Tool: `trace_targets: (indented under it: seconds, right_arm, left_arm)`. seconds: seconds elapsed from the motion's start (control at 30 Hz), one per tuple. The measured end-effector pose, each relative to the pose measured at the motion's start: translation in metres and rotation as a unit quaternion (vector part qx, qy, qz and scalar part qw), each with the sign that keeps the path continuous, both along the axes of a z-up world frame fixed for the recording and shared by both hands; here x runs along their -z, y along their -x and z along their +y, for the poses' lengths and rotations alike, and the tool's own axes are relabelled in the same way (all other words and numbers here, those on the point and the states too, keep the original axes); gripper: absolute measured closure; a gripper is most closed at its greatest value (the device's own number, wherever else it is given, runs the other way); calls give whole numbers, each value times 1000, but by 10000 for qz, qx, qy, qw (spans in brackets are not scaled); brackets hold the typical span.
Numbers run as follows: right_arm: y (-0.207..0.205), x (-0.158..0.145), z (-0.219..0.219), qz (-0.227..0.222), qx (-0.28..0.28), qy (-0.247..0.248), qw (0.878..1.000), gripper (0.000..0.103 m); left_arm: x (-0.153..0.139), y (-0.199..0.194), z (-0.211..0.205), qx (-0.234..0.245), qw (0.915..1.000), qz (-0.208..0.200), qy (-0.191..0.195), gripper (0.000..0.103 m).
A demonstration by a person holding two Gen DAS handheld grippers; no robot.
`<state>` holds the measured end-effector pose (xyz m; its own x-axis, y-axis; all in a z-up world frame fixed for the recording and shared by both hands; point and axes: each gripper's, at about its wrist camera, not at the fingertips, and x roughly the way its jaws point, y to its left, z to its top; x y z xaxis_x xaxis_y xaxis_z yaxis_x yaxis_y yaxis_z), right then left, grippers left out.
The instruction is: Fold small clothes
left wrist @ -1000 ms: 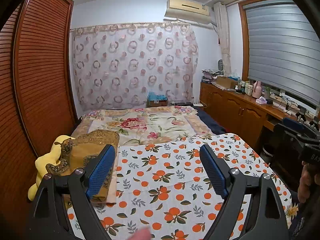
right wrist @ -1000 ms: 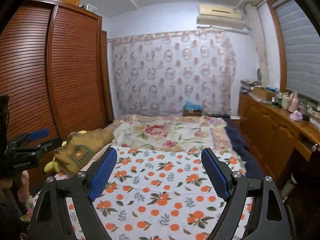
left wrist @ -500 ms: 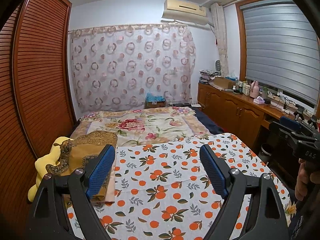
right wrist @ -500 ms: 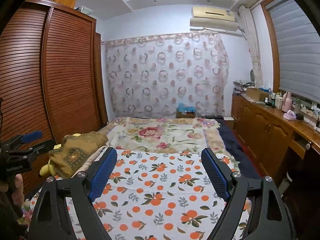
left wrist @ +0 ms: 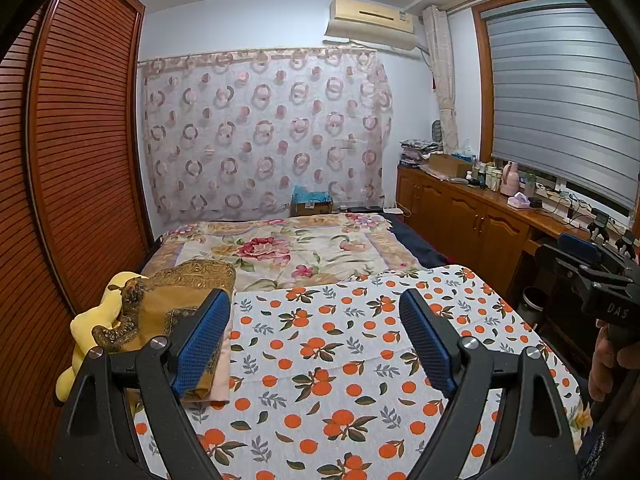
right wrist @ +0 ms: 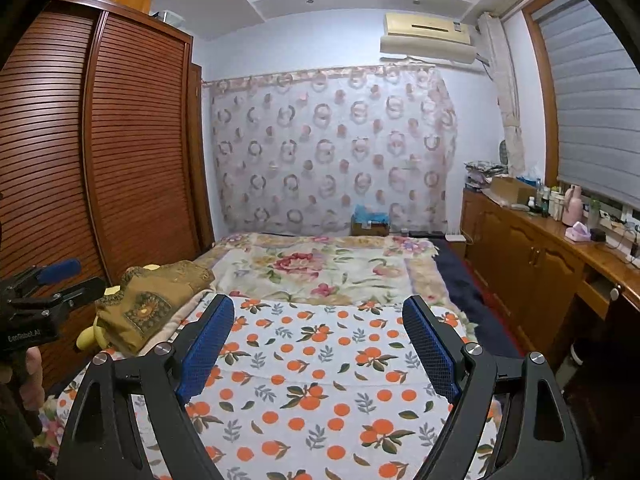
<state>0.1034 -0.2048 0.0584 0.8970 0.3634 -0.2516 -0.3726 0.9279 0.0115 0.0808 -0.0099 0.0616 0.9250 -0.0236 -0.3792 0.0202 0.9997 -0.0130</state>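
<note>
Fingers [left wrist: 204, 336] spread, orange-print cloth [left wrist: 340, 360] below

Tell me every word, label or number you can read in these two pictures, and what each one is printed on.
"DAS" stands on the body of the right hand-held gripper, seen from the left wrist view.
"EenRobot.AI", or close to it since the print is small, stands on the body of the left hand-held gripper, seen from the right wrist view.
Bottles on the wooden counter carry labels too small to read.
The air conditioner shows no readable marking.

Matt printed cloth sheet [left wrist: 340, 360], slatted glossy wood wardrobe [left wrist: 80, 160], seemingly rubbery fingers [left wrist: 200, 340]
</note>
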Motion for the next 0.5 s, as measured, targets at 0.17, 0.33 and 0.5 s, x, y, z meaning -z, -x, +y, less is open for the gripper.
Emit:
trace_targets:
  seconds: [0.17, 0.33, 0.5]
  right_arm:
    - [0, 0, -3, 4, 11, 9, 10000, 16]
    - [0, -2, -5, -3, -2, 10, 10000, 16]
    - [0, -3, -6, 4, -18, 10, 10000, 16]
  left_arm:
    - [0, 0, 0, 15, 10000, 8, 15, 16]
    - [1, -1, 1, 8, 10000, -1, 3, 16]
    - [1, 0, 1, 7, 10000, 6, 2, 16]
